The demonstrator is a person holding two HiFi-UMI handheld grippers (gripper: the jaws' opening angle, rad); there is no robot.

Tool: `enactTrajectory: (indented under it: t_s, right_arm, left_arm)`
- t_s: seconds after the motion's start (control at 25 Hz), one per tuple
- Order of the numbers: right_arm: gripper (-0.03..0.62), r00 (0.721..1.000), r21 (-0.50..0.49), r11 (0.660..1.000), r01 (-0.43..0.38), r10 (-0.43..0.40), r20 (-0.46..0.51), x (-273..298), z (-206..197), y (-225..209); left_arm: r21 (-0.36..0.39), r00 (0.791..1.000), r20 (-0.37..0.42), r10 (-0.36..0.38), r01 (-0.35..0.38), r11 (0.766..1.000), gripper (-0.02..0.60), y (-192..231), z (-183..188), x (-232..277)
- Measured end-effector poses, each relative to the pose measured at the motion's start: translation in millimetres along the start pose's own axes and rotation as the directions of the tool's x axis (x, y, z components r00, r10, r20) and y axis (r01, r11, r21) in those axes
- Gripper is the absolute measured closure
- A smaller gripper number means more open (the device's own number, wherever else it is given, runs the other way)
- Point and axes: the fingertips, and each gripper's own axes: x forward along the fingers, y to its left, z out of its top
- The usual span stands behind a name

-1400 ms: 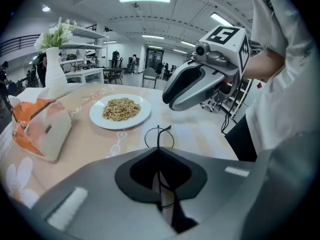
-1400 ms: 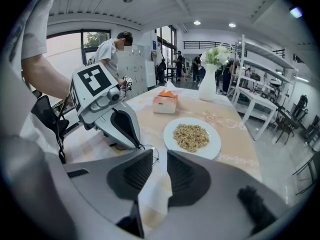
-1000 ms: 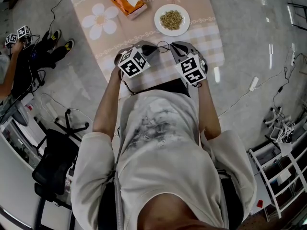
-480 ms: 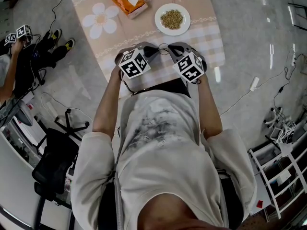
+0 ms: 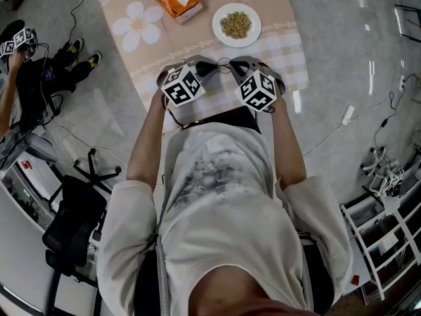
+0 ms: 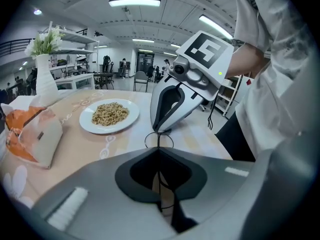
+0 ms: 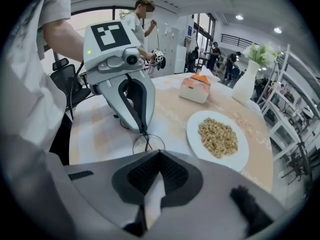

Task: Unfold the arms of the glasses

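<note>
Thin black wire-rimmed glasses (image 5: pixel 220 62) hang just above the table (image 5: pixel 151 51) between my two grippers. In the left gripper view one round lens rim (image 6: pixel 146 140) shows past my left gripper (image 6: pixel 159 151), which is shut with a thin black wire of the glasses running between its jaws. My right gripper (image 6: pixel 158 130) pinches the frame from the far side. In the right gripper view my right gripper (image 7: pixel 159 153) is shut at the lens rim (image 7: pixel 134 145), and the left gripper (image 7: pixel 145 132) bites the frame opposite. How the arms lie is too fine to tell.
A white plate of grain (image 5: pixel 236 26) sits just beyond the grippers, an orange tissue pack (image 5: pixel 174 2) farther back left, and a white vase (image 6: pixel 45 79) behind it. The table's near edge is at my body. An office chair (image 5: pixel 79 203) and another person (image 5: pixel 16 58) are on the left.
My right gripper has shifted slightly left toward the glasses and rolled, its marker cube turning. The left gripper has held still.
</note>
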Motion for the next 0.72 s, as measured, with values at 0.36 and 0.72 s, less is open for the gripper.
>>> enactTrajectory:
  t_s: [0.36,0.72]
  right_arm:
    - [0.577,0.999,-0.042,0.999,0.011,-0.012,-0.035,0.9,0.0,1.2]
    - [0.577,0.998,-0.064,0.998,0.017,-0.021,-0.06,2.8,-0.8,2.6]
  left_arm:
    - [0.0,0.999,0.038,0.016,-0.016,1.0,0.571,-2.7,2.7,-2.9]
    - [0.003,0.998,0.064,0.021,-0.021,1.0,0.571,-6.6,4.5,-5.3]
